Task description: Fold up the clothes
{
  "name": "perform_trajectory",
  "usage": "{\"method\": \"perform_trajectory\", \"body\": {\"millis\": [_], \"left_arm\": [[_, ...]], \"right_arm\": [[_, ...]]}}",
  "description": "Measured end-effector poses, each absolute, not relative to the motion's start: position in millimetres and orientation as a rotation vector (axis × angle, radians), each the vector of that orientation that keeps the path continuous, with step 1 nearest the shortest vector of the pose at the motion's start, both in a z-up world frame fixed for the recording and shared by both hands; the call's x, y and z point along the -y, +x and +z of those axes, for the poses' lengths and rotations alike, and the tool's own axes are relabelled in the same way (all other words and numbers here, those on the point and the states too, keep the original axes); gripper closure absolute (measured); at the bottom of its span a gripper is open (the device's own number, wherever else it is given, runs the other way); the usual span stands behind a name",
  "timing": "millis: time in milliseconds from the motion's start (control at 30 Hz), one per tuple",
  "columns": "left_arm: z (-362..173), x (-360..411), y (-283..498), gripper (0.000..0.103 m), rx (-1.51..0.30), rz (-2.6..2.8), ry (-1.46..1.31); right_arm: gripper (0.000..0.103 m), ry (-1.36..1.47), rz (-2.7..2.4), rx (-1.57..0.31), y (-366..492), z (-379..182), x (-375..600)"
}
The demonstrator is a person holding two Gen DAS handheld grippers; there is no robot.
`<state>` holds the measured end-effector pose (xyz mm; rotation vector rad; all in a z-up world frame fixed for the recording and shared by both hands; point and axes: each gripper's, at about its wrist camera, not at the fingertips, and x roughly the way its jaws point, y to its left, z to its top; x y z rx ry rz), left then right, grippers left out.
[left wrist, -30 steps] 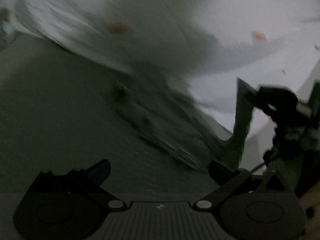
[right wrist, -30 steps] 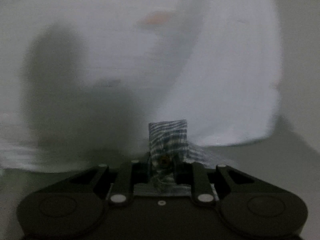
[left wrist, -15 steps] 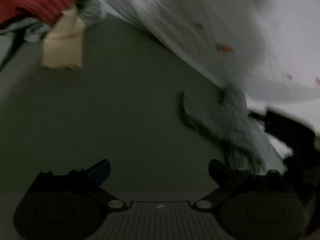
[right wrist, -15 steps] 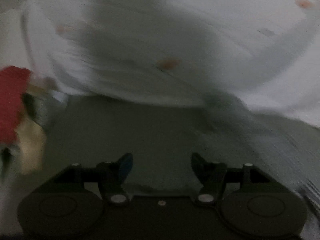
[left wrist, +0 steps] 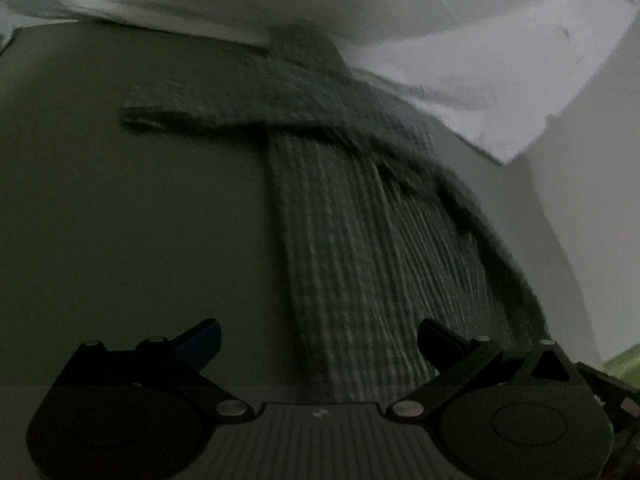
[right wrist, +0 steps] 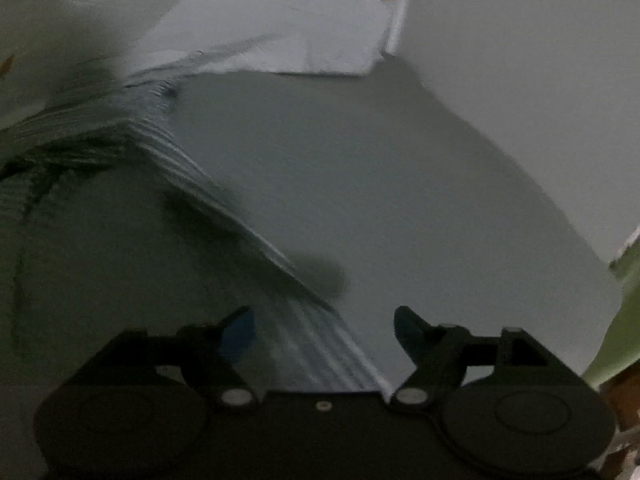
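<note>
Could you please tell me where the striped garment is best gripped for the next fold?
Probably the striped garment at its straight lower-right edge, coming from the bare surface beside it. That edge lies flat and exposed between the open jaws of the right gripper.

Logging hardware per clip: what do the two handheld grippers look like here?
Both look alike. The left gripper and right gripper are matte black, each with two round housings, angular linkage arms with silver pivot pins, and short wedge-shaped fingers. On each, one fingertip carries a blue pad. The left body is ribbed. No cables or sleeves visible.
</note>
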<state>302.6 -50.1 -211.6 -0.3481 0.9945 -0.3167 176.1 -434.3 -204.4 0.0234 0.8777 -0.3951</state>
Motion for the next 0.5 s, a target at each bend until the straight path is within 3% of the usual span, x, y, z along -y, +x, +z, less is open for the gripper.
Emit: {"method": "perform_trajectory", "body": {"millis": [333, 400, 500], "left_arm": [[-229, 75, 262, 0.0, -1.035, -0.21, -0.277], [-229, 76, 259, 0.0, -1.034, -0.185, -0.292], [-231, 80, 261, 0.0, -1.036, -0.159, -0.29]], "right_arm": [[0.025, 0.116, -0.241, -0.847, 157, -234, 460], [0.036, 0.104, -0.21, -0.841, 158, -233, 459], [0.076, 0.053, -0.137, -0.839, 167, -231, 442]]}}
